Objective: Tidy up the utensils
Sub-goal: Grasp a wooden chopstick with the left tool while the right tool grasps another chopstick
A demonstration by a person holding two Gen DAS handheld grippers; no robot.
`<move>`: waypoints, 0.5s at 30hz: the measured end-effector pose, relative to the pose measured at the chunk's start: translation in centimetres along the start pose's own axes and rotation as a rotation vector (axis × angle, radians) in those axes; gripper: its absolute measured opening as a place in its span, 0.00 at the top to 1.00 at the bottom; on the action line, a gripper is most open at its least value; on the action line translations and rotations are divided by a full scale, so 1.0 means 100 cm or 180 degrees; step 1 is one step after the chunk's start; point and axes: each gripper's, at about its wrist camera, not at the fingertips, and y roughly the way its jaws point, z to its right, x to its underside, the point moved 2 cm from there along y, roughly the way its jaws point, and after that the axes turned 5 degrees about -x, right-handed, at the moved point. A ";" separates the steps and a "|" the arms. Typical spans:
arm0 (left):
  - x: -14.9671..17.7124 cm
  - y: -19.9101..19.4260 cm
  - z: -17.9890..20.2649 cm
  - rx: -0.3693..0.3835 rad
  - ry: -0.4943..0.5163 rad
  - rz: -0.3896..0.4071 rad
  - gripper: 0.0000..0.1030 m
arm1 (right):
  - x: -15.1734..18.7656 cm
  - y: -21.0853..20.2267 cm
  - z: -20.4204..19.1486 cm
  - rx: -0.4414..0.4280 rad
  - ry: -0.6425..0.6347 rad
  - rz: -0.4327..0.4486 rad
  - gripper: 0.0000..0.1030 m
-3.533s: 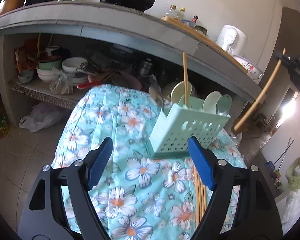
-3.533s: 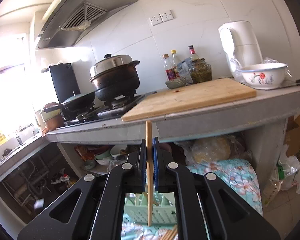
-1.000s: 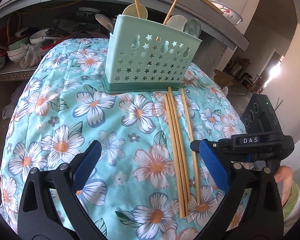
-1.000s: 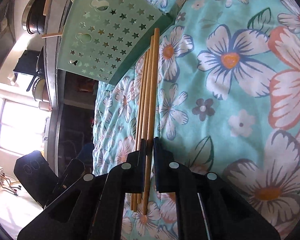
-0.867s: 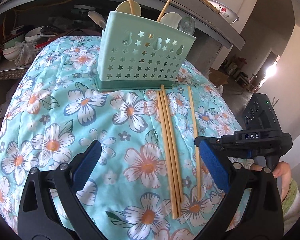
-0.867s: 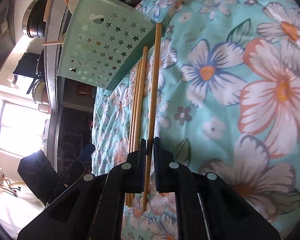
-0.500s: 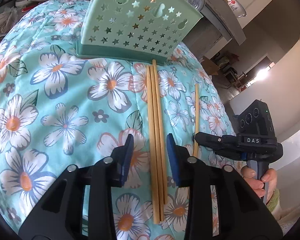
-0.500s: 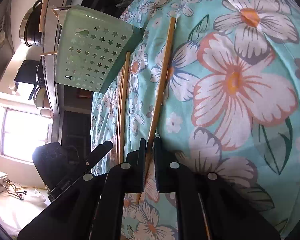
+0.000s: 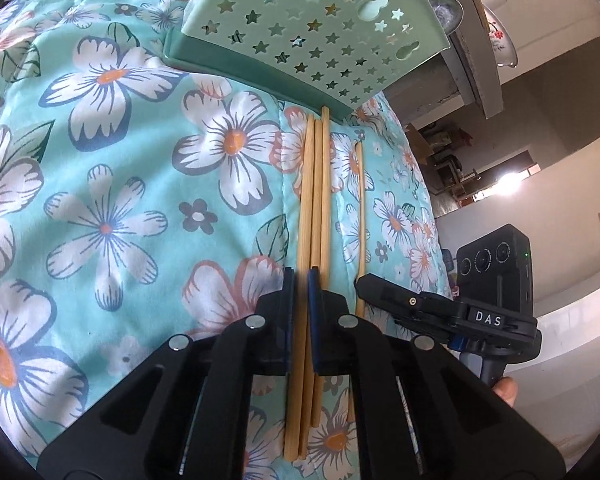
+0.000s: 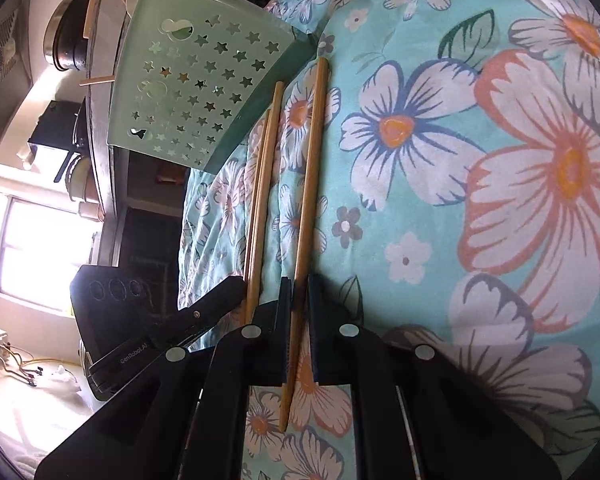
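down on the flowered cloth (image 9: 112, 208), left tongs (image 9: 299, 280) pinch the bundled chopsticks (image 9: 316, 184) while right tongs (image 10: 299, 290) pinch a lone chopstick (image 10: 310, 160) before the green caddy (image 9: 316, 20).

Turquoise floral cloth (image 9: 140, 184), big white and peach flowers with orange centres, dark green leaves. Mint green utensil basket (image 9: 312, 20) punched with little star cutouts, darker teal base. Pale bamboo-tan chopsticks (image 9: 314, 200). Black tongs (image 9: 299, 312) with blue pads (image 9: 312, 292). Same black on the other tongs (image 10: 299, 312).
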 end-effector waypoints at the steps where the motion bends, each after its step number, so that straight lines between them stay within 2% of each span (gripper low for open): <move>1: 0.000 -0.001 -0.001 0.0053 -0.0051 0.0007 0.94 | 0.000 0.001 -0.001 0.0005 0.0000 0.0002 0.92; 8: 0.005 -0.030 -0.008 0.0108 -0.0201 0.0154 0.95 | -0.006 0.000 0.007 -0.0099 0.0149 -0.0136 0.93; 15: 0.018 -0.064 -0.028 -0.0255 -0.0328 0.0292 0.95 | -0.010 0.006 0.004 -0.0015 0.0126 -0.0386 0.93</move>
